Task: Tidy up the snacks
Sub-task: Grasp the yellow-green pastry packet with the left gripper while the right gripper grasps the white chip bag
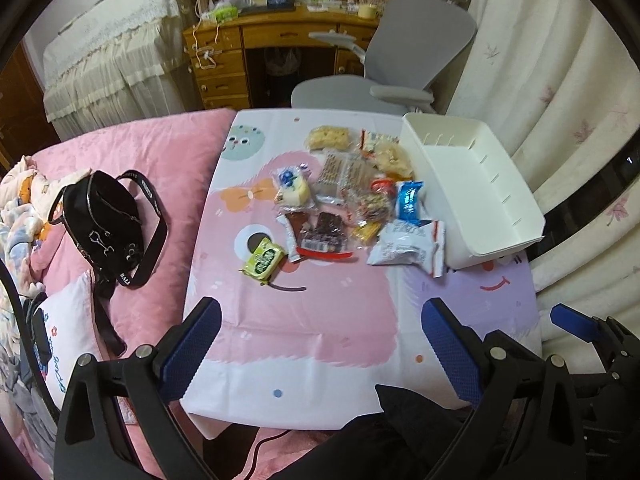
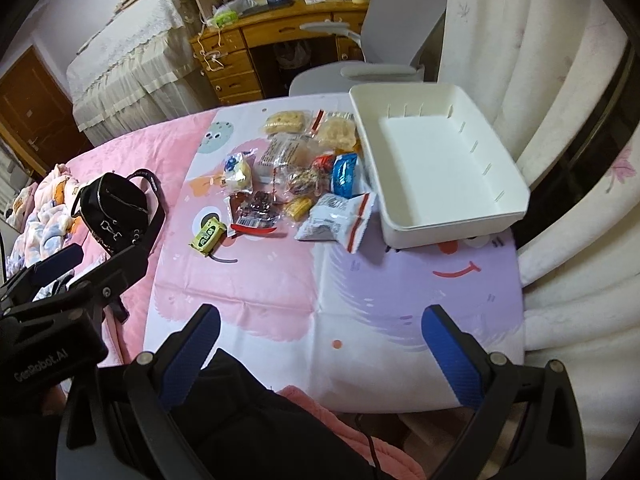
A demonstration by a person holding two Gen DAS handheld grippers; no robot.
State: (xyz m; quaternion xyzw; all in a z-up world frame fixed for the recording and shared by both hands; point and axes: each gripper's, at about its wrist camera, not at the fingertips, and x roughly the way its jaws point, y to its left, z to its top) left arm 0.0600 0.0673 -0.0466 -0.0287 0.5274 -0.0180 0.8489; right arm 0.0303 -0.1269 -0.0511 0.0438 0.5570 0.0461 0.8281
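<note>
On the cartoon mat [image 1: 312, 320] spread over the pink bed [image 1: 160, 152], the snacks [image 1: 352, 196] lie in a loose pile just beside the white bin [image 1: 496, 220]. Both the left claw [image 1: 320, 344] and the right claw [image 2: 320, 344] hang released, grasping nothing, near the mat's front edge.

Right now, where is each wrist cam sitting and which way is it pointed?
Left wrist: on the left gripper, held low at the near edge of the mat, looking forward over the snack pile toward the desk; its own open fingers show, plus the right gripper at the lower right.
Right wrist: on the right gripper, further right, facing the same way, nearer the empty white bin; its own open fingers show, plus the left gripper at left.
Shared: mat, snack pile, white bin, black bag, desk.
</note>
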